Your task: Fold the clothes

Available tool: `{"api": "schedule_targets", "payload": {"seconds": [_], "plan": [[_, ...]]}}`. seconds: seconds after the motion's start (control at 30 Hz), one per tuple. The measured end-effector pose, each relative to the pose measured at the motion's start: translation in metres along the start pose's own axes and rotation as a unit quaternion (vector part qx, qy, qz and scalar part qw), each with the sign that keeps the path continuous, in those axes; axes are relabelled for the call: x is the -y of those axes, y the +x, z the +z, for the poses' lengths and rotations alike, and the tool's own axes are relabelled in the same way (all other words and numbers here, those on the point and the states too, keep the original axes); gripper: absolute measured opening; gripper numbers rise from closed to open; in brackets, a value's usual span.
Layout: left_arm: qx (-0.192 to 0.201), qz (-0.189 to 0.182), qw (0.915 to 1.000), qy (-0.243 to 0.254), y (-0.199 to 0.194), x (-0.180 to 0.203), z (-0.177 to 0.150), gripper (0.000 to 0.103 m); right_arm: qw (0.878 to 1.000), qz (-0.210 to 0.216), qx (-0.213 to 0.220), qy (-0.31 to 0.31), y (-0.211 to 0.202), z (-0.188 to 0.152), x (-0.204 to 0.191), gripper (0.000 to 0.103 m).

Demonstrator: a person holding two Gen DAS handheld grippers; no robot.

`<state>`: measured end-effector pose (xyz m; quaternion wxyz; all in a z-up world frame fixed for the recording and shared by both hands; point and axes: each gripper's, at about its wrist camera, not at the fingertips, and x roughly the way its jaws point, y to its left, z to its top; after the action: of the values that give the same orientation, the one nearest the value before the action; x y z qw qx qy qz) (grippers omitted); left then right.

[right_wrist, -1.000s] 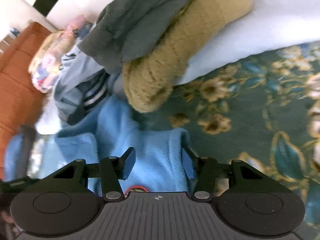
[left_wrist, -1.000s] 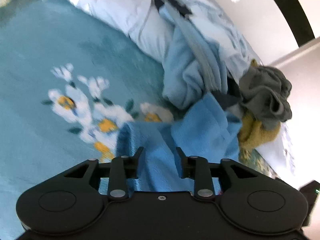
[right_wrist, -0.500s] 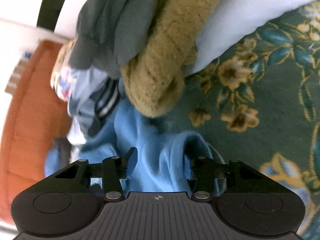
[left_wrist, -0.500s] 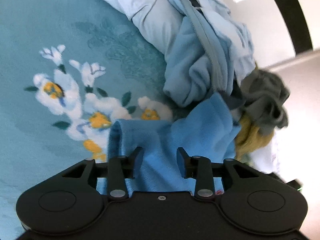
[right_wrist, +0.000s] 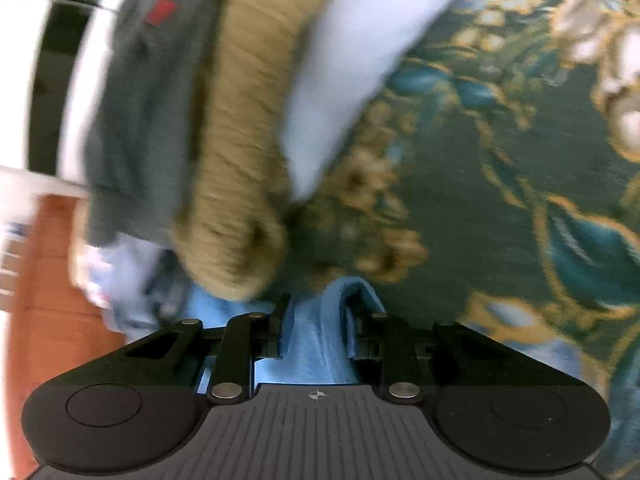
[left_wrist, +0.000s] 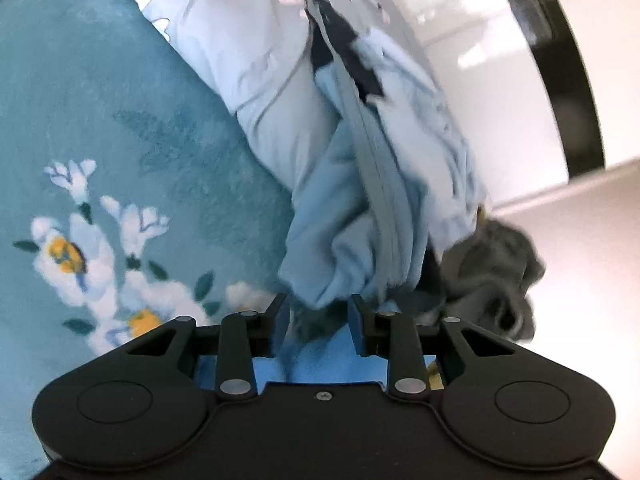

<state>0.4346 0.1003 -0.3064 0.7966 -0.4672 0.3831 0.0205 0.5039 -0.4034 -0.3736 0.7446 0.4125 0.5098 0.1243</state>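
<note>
Blue fleece garment: lies low between both tools on the patterned bedspread, just in front of the clothes pile; a raised fold stands up in the right wrist view.
Right hand-held gripper: jaws part open, the fold of blue fleece between them; whether the pads press it, I cannot tell.
Left hand-held gripper: jaws part open over the blue fleece garment; cloth sits in the gap, grip unclear.
Pale blue garment: crumpled, hanging down to just above the left fingertips.
Mustard knit: rolled, beside a grey garment, touching it.
White pillow: against the knit's far side.
Bedspread: teal, with white and yellow flowers.
</note>
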Motion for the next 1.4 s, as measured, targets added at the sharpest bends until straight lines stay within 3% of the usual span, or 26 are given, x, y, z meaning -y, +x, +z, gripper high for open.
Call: {"api": "schedule_targets", "payload": {"seconds": [0.1, 0.2, 0.3, 0.47, 0.5, 0.53, 0.57, 0.67, 0.73, 0.77, 0.8, 0.87, 0.97, 1.07, 1.1, 1.23, 1.3, 1.4], "plan": [[-0.028, 0.012, 0.9987, 0.042, -0.021, -0.006, -0.018, 0.036, 0.998, 0.001, -0.028, -0.049, -0.009, -0.03, -0.012, 0.031], [-0.064, 0.025, 0.9934, 0.092, -0.037, -0.014, -0.041, 0.038, 0.994, 0.001, -0.056, -0.098, -0.018, -0.06, -0.024, 0.031], [-0.098, 0.03, 0.9904, 0.092, -0.033, -0.025, -0.058, 0.039, 0.986, 0.002, -0.084, -0.147, -0.027, -0.09, -0.036, 0.032], [-0.112, 0.014, 0.991, 0.071, -0.011, -0.032, -0.059, 0.038, 0.967, 0.001, -0.128, -0.218, -0.038, -0.137, -0.055, 0.034], [-0.113, 0.016, 0.9908, 0.073, -0.007, -0.03, -0.057, 0.033, 0.968, -0.005, -0.13, -0.214, -0.033, -0.143, -0.056, 0.034], [-0.11, 0.024, 0.9903, 0.082, -0.004, -0.028, -0.055, 0.014, 0.969, -0.013, -0.13, -0.209, -0.029, -0.149, -0.056, 0.034], [-0.097, 0.026, 0.9912, 0.085, -0.007, -0.026, -0.051, 0.003, 0.971, -0.02, -0.132, -0.199, -0.025, -0.154, -0.056, 0.034], [-0.039, 0.021, 0.9953, 0.086, -0.023, -0.022, -0.036, 0.003, 0.976, -0.026, -0.127, -0.173, -0.019, -0.163, -0.059, 0.034], [-0.016, 0.022, 0.9973, 0.068, -0.032, -0.027, -0.025, 0.003, 0.979, -0.021, -0.123, -0.163, -0.022, -0.165, -0.059, 0.032], [-0.017, 0.022, 0.998, 0.056, -0.034, -0.031, -0.02, 0.003, 0.98, -0.015, -0.121, -0.157, -0.02, -0.167, -0.058, 0.023], [-0.018, 0.021, 0.9986, 0.044, -0.037, -0.036, -0.015, 0.003, 0.982, -0.004, -0.121, -0.148, -0.017, -0.169, -0.057, 0.009], [-0.032, 0.014, 0.9986, 0.04, -0.043, -0.042, -0.013, 0.004, 0.983, -0.015, -0.106, -0.152, -0.017, -0.169, -0.059, 0.008], [-0.074, 0.001, 0.9941, 0.078, -0.054, -0.043, -0.022, 0.022, 0.983, -0.055, -0.076, -0.161, -0.018, -0.168, -0.06, 0.005], [-0.131, -0.013, 0.98, 0.149, -0.065, -0.037, -0.04, 0.028, 0.988, -0.067, -0.069, -0.124, -0.018, -0.167, -0.057, 0.006], [-0.151, -0.016, 0.9712, 0.184, -0.067, -0.034, -0.047, 0.03, 0.987, -0.068, -0.067, -0.128, -0.02, -0.17, -0.058, 0.006], [-0.214, 0.002, 0.9152, 0.341, -0.061, -0.019, -0.075, 0.039, 0.986, -0.071, -0.06, -0.141, -0.026, -0.183, -0.066, 0.006], [-0.237, 0.02, 0.8892, 0.391, -0.051, -0.019, -0.083, 0.04, 0.986, -0.07, -0.06, -0.141, -0.031, -0.19, -0.068, 0.006], [-0.273, 0.003, 0.8555, 0.44, -0.047, -0.016, -0.087, 0.047, 0.985, -0.08, -0.057, -0.144, -0.045, -0.2, -0.067, 0.006]]}}
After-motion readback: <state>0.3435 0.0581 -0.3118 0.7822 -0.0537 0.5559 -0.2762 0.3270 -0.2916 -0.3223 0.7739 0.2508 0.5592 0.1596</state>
